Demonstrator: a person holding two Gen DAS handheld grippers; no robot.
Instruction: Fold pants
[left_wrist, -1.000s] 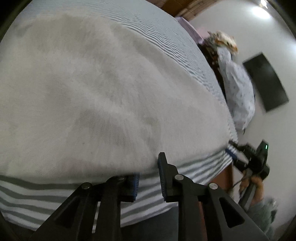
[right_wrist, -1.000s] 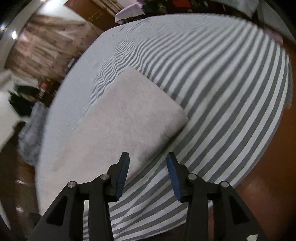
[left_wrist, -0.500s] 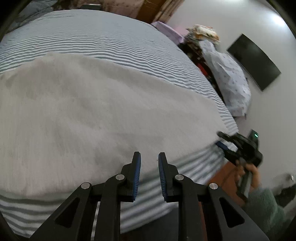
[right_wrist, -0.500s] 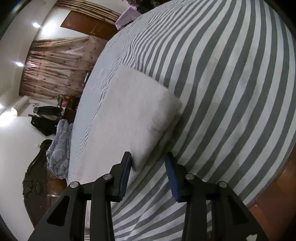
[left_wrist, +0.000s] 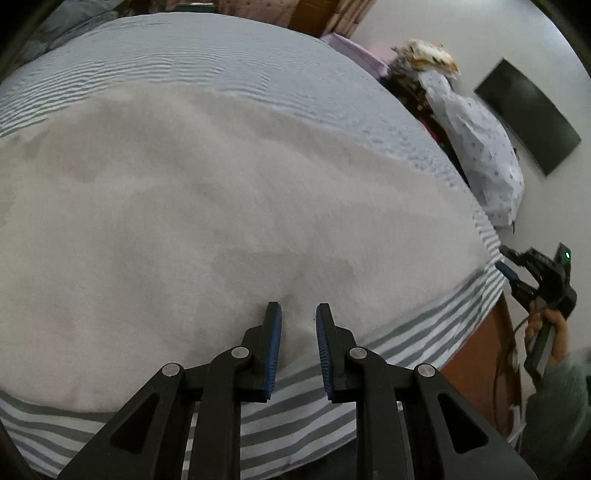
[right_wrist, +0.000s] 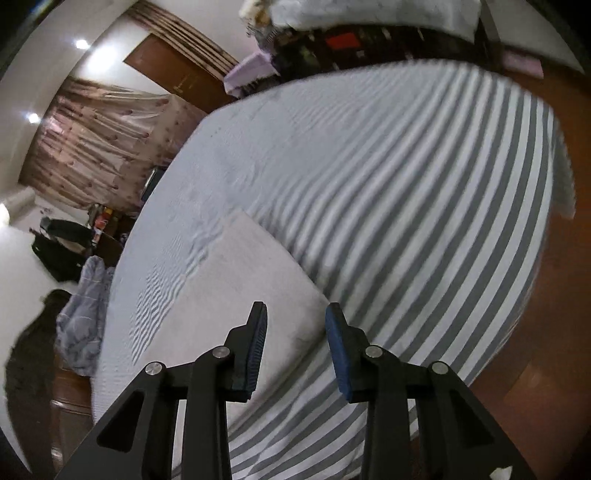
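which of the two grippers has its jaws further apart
The right gripper: a clearly wider gap over the folded pants' corner; the left gripper's jaws stand narrower.

Home bedroom, striped bed, curtains, wall television, wooden door

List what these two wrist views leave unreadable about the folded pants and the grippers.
- Pants, left wrist view: left end cut off by the frame edge; near edge partly hidden behind the left gripper.
- Pants' layers and waistband: not visible in either view.
- Right gripper, right wrist view: open, but whether it touches the fabric is unclear.
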